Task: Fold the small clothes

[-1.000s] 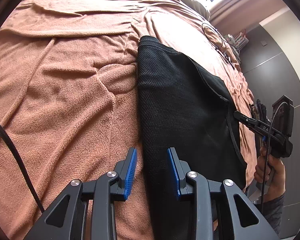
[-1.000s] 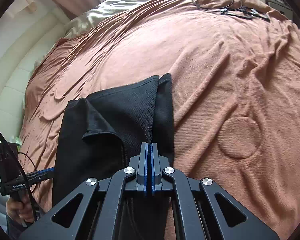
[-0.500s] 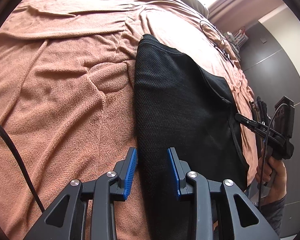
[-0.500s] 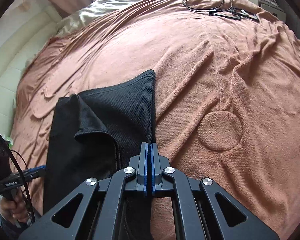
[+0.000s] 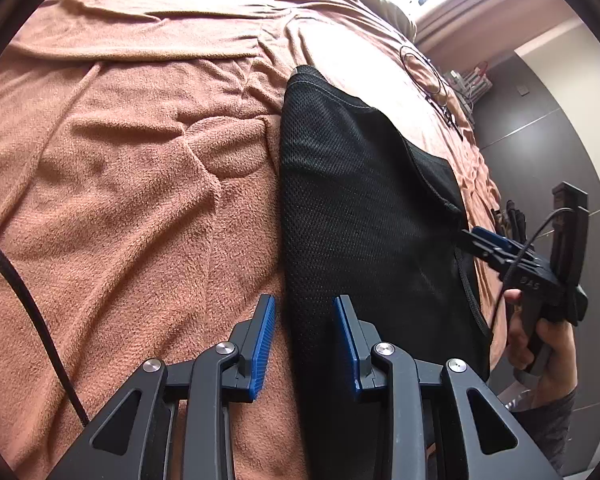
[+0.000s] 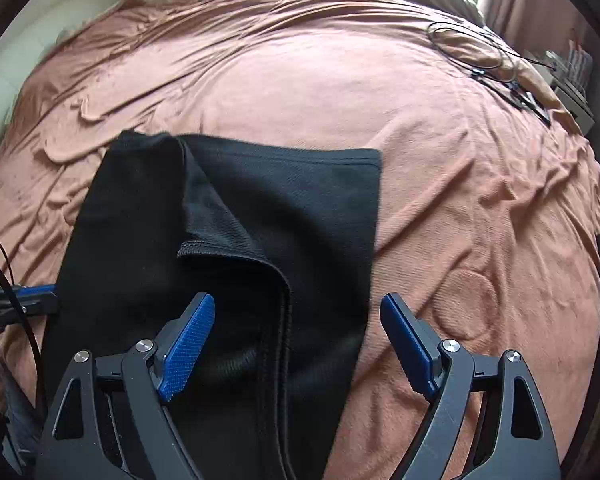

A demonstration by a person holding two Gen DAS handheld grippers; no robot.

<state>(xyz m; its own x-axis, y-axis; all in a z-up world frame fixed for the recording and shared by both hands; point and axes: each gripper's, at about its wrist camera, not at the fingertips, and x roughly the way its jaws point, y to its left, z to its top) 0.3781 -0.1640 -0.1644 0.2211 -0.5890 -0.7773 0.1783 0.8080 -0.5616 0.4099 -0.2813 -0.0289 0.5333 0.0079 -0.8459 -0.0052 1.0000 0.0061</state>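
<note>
A black mesh garment (image 5: pixel 360 220) lies folded lengthwise on the brown blanket (image 5: pixel 140 200). My left gripper (image 5: pixel 304 300) is open, and the garment's long left edge runs between its blue pads. In the right wrist view the garment (image 6: pixel 300 200) lies flat with a folded-over hem across its middle. My right gripper (image 6: pixel 298 300) hovers wide open over the near part of the cloth and holds nothing. The left gripper's tip (image 6: pixel 40 292) shows at the garment's left side. A hand (image 5: pixel 540 340) holds the right gripper (image 5: pixel 476 236) at the garment's right edge.
The blanket (image 6: pixel 420 140) covers a wide bed and is wrinkled, with a round bump (image 6: pixel 466 304) right of the garment. Black cables (image 6: pixel 480 52) lie at the far right corner. A dark wall (image 5: pixel 560 120) stands beyond the bed's right side.
My right gripper was shut on the garment's edge and has now opened wide and let it go. The cloth has settled flat. The left gripper stays open, almost unmoved.
</note>
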